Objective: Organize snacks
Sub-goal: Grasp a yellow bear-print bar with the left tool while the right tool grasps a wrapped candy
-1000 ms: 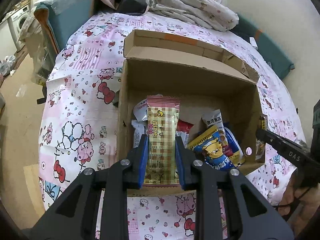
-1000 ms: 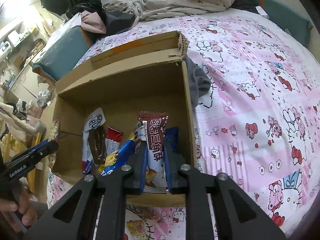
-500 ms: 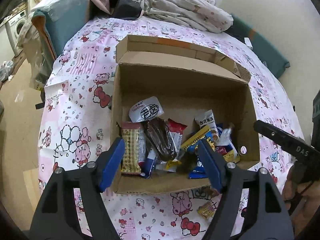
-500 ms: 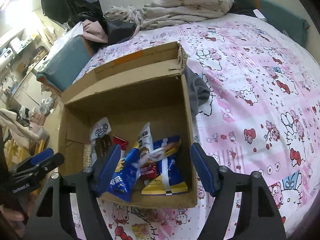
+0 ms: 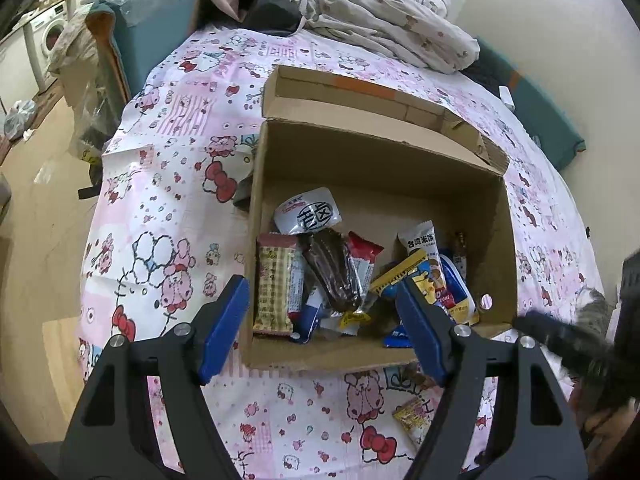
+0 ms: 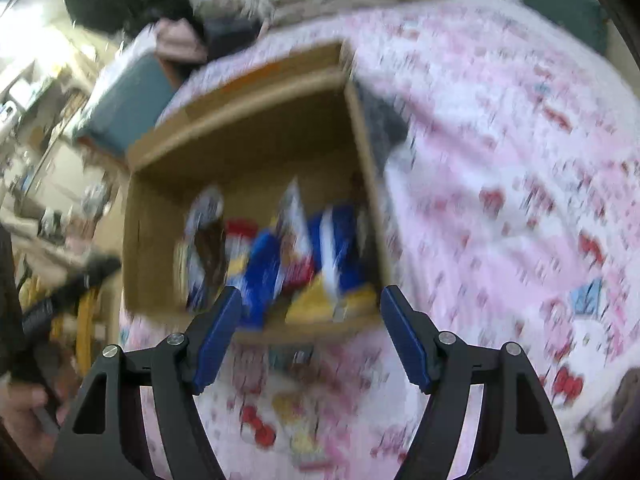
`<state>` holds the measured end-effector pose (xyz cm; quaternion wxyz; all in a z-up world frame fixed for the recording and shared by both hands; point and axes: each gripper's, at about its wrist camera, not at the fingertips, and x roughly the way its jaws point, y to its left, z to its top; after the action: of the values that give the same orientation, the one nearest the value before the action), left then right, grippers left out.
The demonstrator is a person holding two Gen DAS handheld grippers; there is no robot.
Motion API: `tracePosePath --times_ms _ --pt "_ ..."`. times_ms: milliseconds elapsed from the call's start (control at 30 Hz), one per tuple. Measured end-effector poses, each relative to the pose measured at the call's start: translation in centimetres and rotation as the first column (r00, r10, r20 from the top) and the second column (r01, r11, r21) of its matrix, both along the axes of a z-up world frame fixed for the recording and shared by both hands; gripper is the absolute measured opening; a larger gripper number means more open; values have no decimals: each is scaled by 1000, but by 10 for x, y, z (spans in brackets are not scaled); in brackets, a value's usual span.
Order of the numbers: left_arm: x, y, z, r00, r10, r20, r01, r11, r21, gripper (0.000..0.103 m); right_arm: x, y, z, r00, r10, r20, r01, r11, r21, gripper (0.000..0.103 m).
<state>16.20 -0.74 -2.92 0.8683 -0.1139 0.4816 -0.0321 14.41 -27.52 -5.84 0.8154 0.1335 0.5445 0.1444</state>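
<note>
An open cardboard box (image 5: 384,160) (image 6: 256,128) stands on a pink cartoon-print bedsheet (image 5: 168,184). Several snack packets lie in it: a yellow checked packet (image 5: 274,284), a dark brown bar (image 5: 334,272), a white round-logo pouch (image 5: 308,212) and blue-and-yellow packets (image 5: 432,284). My left gripper (image 5: 322,316) hangs open over the box's near wall, nothing between its blue pads. My right gripper (image 6: 310,320) is open and empty too, above the near right corner; its view is blurred. A small yellow snack (image 5: 412,416) lies on the sheet in front of the box.
A rumpled blanket (image 5: 384,32) and dark clothes lie at the bed's far end. A teal cushion (image 5: 148,20) stands at the far left, with a washing machine (image 5: 48,36) beyond it. The floor (image 5: 36,216) drops off left of the bed.
Both grippers opened and let their packets fall into the box: the left a yellow checked packet, the right a brown-and-white one. Then the right gripper drew back.
</note>
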Motion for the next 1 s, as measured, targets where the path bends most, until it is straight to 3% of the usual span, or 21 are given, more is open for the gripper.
tracePosePath --times_ms 167,233,367,433,500,533,567,633,700,733,767,800,833,900,1000 --pt "-8 4 1 1000 8 -19 -7 1000 13 73 -32 28 -40 981 95 -170 -104 994 -44 75" --pt "-13 6 2 1000 10 -20 -9 1000 23 73 -40 44 -64 954 145 -263 -176 979 -98 72" --pt "-26 15 2 999 30 -36 -29 999 19 73 -52 68 -94 907 223 -356 -304 934 -188 70" --pt "-34 21 -1 998 46 -46 -47 999 -17 73 -59 78 -108 885 247 -395 -357 904 -234 54" --pt "-42 28 -9 994 77 -82 -82 995 -53 73 -61 87 -111 883 265 -388 -388 877 -283 49" --pt "-45 30 -12 991 88 -96 -94 994 -58 73 -61 90 -110 883 273 -381 -395 872 -289 36" --pt "-49 32 -14 989 100 -107 -107 992 -62 73 -60 93 -109 884 279 -376 -396 874 -282 29" --pt "-57 36 -19 984 124 -126 -133 989 -67 73 -59 98 -103 888 294 -354 -374 909 -184 28" --pt "-64 39 -26 978 145 -151 -156 986 -65 73 -57 104 -87 889 345 -300 -356 934 21 29" --pt "-66 41 -29 975 152 -159 -165 984 -68 73 -56 107 -74 900 355 -253 -336 935 117 41" --pt "-68 41 -32 973 157 -171 -172 982 -74 73 -54 106 -68 910 345 -229 -317 936 152 58" --pt "-69 41 -35 970 160 -184 -177 981 -77 73 -52 101 -62 931 302 -205 -278 950 140 91" --pt "-69 40 -37 969 159 -190 -176 982 -74 73 -52 98 -60 940 280 -195 -264 959 104 95" --pt "-69 35 -42 969 147 -198 -160 986 -50 73 -51 94 -62 943 258 -210 -258 966 26 91" --pt "-66 28 -49 967 126 -220 -133 991 -16 73 -47 74 -64 959 172 -226 -173 985 17 90"
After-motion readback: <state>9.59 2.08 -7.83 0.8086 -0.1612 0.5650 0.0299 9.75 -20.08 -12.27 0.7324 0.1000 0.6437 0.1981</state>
